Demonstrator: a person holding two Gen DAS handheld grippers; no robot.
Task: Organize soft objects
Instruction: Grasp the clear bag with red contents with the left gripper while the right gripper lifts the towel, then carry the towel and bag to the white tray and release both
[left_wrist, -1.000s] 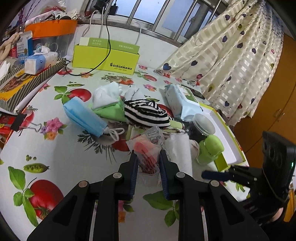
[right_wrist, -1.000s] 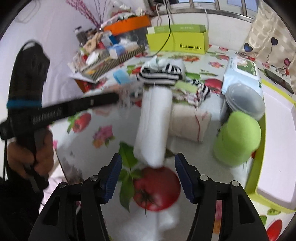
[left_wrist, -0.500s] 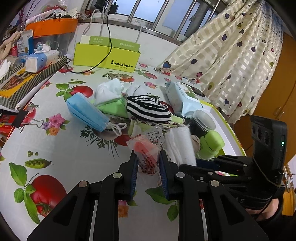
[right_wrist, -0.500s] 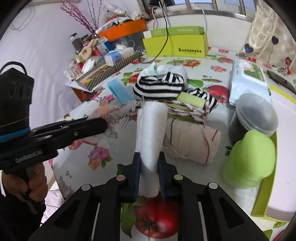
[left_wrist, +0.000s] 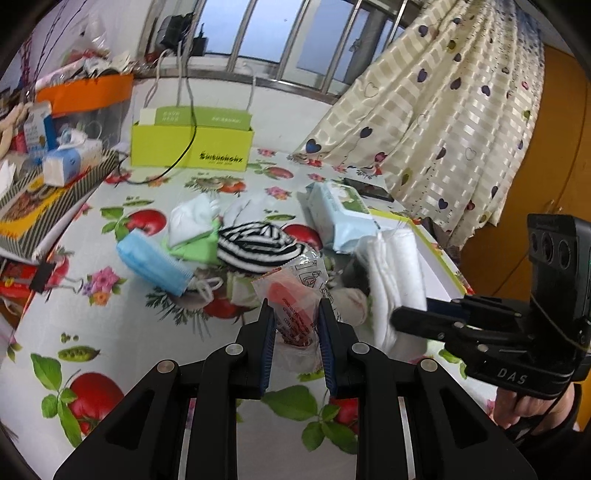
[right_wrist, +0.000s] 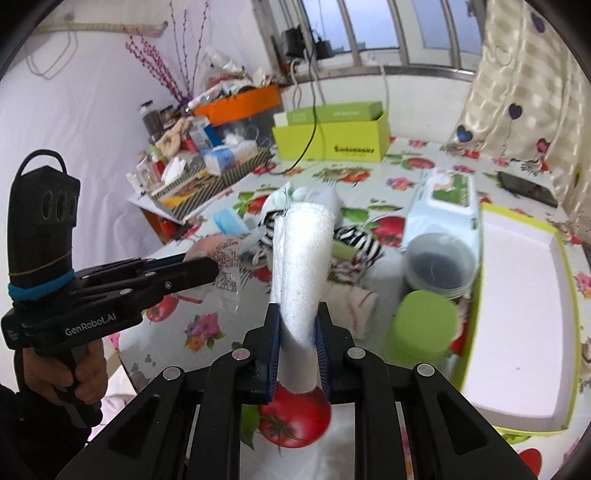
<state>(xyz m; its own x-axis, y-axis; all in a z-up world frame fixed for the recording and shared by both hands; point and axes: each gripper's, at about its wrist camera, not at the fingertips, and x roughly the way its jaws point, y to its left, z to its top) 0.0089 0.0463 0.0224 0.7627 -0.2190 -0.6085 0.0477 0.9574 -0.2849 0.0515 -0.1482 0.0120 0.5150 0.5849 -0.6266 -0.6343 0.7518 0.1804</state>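
My left gripper (left_wrist: 296, 332) is shut on a clear plastic packet with red contents (left_wrist: 295, 295) and holds it above the table; the gripper and packet also show in the right wrist view (right_wrist: 218, 260). My right gripper (right_wrist: 298, 334) is shut on a rolled white towel (right_wrist: 301, 266), lifted off the table; the towel shows in the left wrist view (left_wrist: 397, 273) too. A pile of soft things lies behind: a striped black-and-white cloth (left_wrist: 258, 245), a green cloth (left_wrist: 195, 249), a white cloth (left_wrist: 192, 219), a blue mask pack (left_wrist: 149, 260) and a beige cloth (right_wrist: 354, 304).
A white tray with a green rim (right_wrist: 517, 295) lies at the right. Beside it stand a dark jar (right_wrist: 439, 264), a green-lidded jar (right_wrist: 423, 323) and a wet-wipes pack (right_wrist: 443, 199). A yellow-green box (left_wrist: 192, 146) and cluttered boxes (left_wrist: 44, 177) stand at the back.
My right gripper closed on the white towel and lifted it. My left gripper has raised the packet.
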